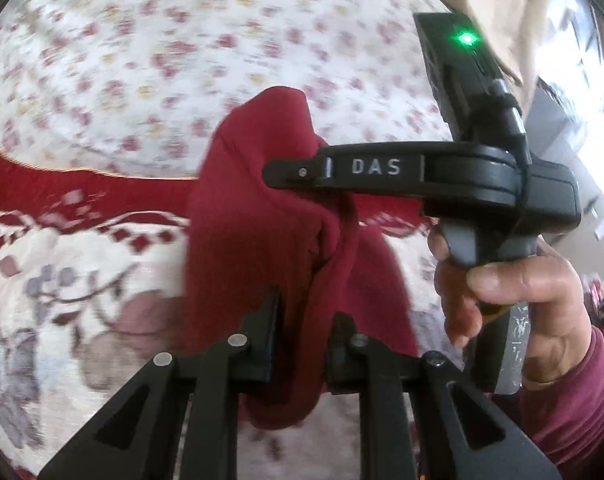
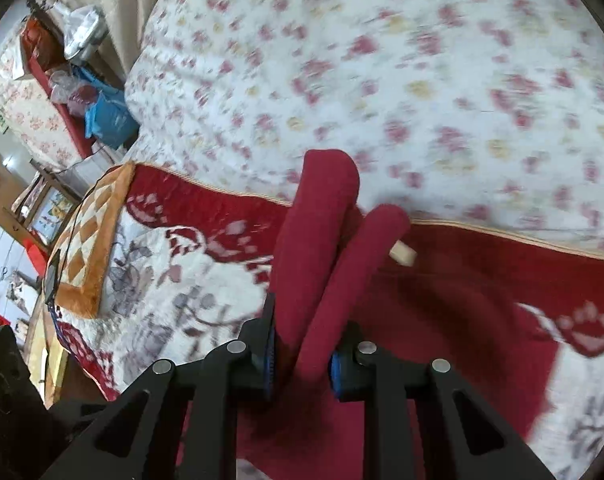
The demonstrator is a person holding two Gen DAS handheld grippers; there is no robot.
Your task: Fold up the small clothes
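Observation:
A small dark red garment hangs bunched between both grippers above the bed. My left gripper is shut on its lower folds. My right gripper shows in the left wrist view as a black arm marked DAS, held by a hand, its tip pressed into the red cloth. In the right wrist view my right gripper is shut on two rolled folds of the red garment. A small beige tag sticks out of the cloth.
A red and white patterned blanket covers the bed below. A floral white quilt lies behind it. A quilted orange cushion sits at the left edge. Bags and a sofa stand far left.

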